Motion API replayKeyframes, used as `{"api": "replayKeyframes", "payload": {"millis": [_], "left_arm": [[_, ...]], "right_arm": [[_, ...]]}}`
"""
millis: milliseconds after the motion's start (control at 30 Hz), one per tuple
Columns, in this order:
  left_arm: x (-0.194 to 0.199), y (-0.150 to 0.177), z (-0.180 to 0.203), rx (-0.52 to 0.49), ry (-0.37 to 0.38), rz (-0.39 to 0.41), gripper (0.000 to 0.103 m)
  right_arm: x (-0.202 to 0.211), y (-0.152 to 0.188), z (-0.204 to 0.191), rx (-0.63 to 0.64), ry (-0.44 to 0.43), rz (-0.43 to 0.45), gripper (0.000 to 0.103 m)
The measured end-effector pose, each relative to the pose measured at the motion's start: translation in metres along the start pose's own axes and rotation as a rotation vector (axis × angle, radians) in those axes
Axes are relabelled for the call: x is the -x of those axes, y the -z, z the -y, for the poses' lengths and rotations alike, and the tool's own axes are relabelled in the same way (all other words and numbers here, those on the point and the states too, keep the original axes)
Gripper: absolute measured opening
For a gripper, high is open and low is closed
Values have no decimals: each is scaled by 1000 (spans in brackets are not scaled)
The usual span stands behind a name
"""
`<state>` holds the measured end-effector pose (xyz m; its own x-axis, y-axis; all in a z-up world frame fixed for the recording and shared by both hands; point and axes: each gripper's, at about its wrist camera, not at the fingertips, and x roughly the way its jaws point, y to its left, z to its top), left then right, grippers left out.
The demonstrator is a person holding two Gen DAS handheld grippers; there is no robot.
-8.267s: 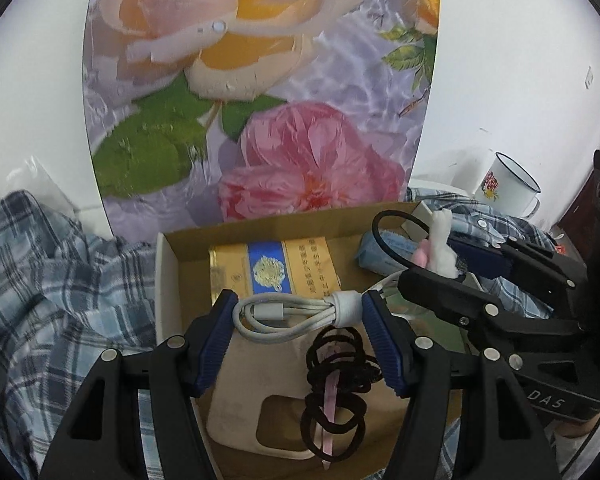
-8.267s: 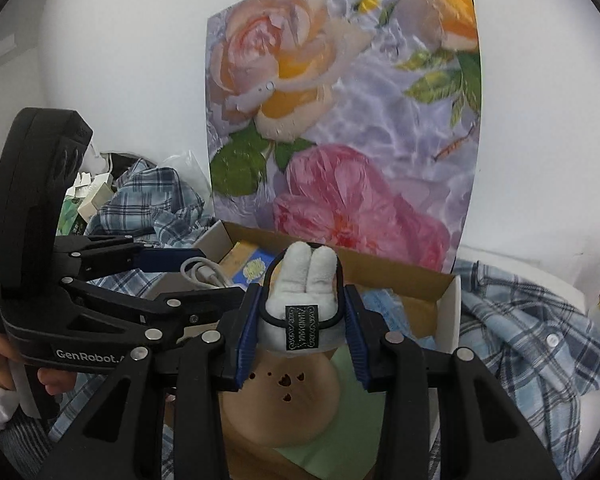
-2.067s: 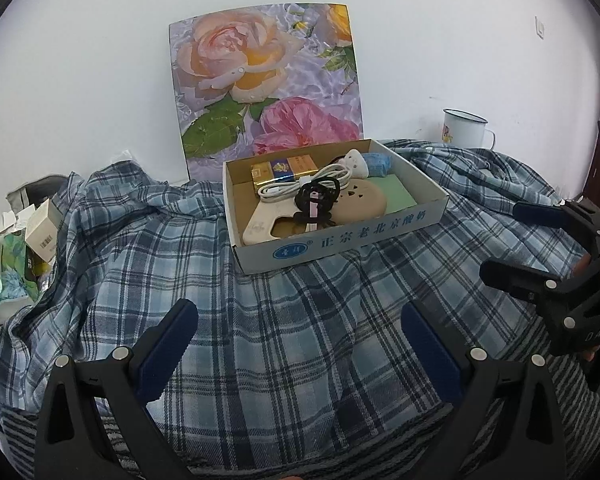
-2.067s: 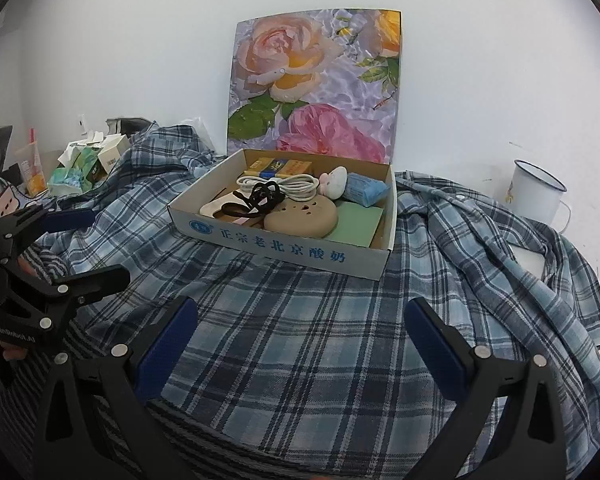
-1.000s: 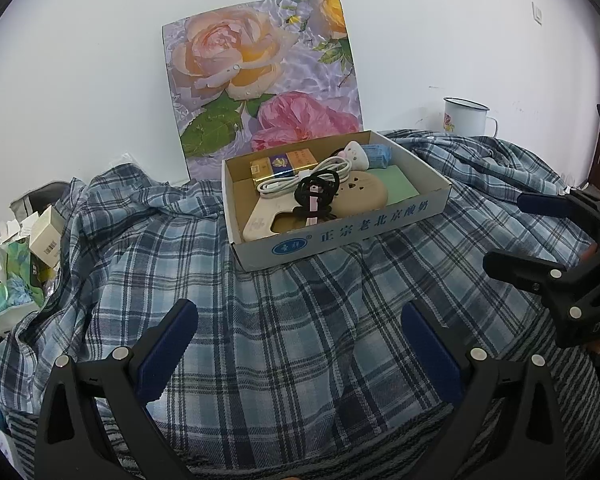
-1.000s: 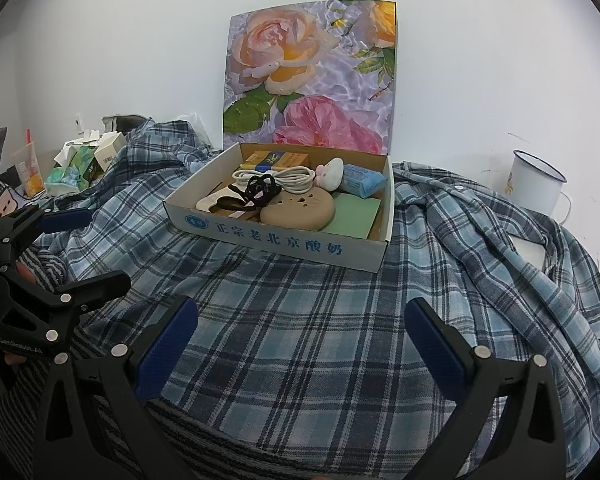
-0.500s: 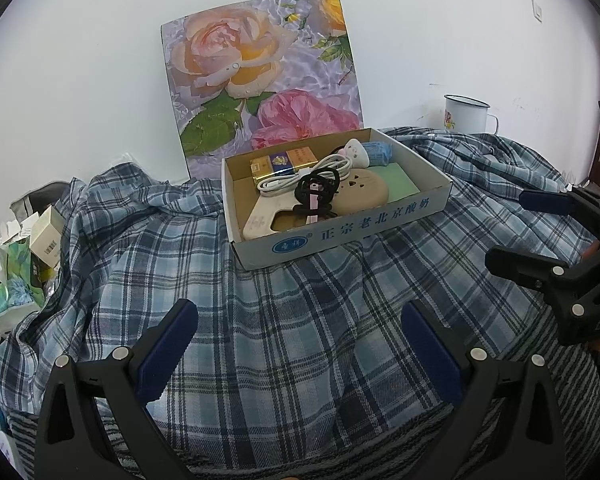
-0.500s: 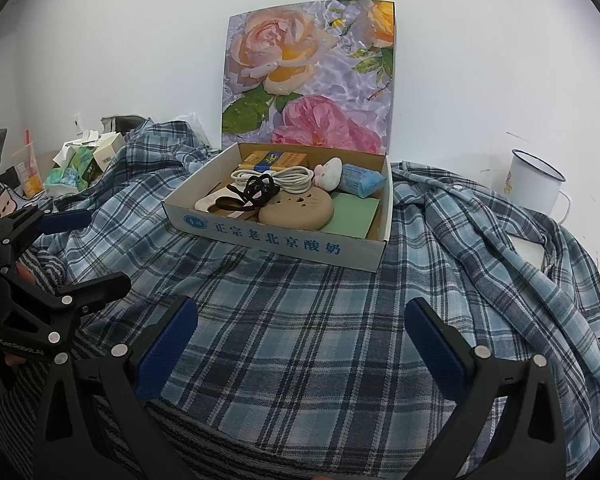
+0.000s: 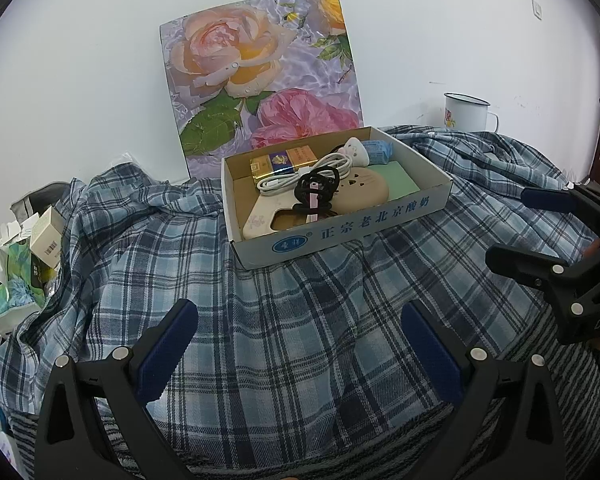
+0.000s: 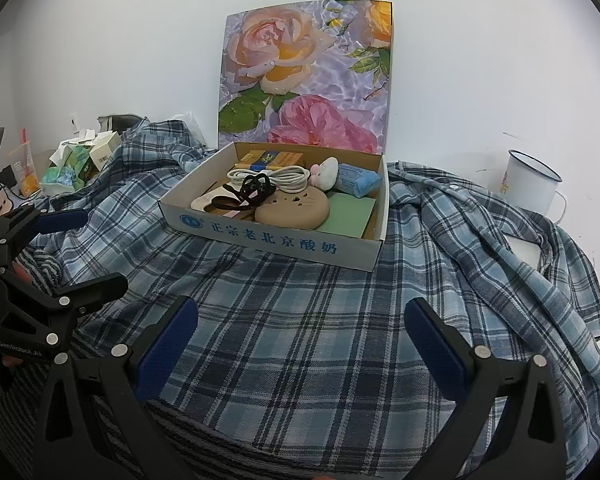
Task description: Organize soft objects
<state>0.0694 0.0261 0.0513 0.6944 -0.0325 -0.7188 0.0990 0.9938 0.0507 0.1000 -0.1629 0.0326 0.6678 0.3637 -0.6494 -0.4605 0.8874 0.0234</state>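
Well back from box (image 9: pixel 340 236), L gripper (image 9: pixel 300 344) & R gripper (image 10: pixel 300 344) gape wide, empty, over plaid shirt (image 10: pixel 300 320); mug (image 10: pixel 530 186) far right.

Cardboard box (image 10: pixel 274 240) on blue plaid cloth (image 10: pixel 300 320), holding white cable (image 10: pixel 288 177), black hair ties (image 10: pixel 256 188), tan cushion (image 10: pixel 296 208), plush toy (image 10: pixel 327 172). Right gripper (image 10: pixel 300 344) wide open in foreground, empty. Enamel mug (image 10: pixel 530 186) far right.

Plush bunny (image 10: pixel 327 173) (white) in box (image 10: pixel 276 238)
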Motion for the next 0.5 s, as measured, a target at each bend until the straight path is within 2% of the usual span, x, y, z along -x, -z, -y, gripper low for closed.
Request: {"api": "replayKeyframes", "payload": {"millis": [500], "left_arm": [[0, 0, 1, -1, -2, -3, 103]], "right_arm": [[0, 0, 0, -1, -1, -1, 103]]}}
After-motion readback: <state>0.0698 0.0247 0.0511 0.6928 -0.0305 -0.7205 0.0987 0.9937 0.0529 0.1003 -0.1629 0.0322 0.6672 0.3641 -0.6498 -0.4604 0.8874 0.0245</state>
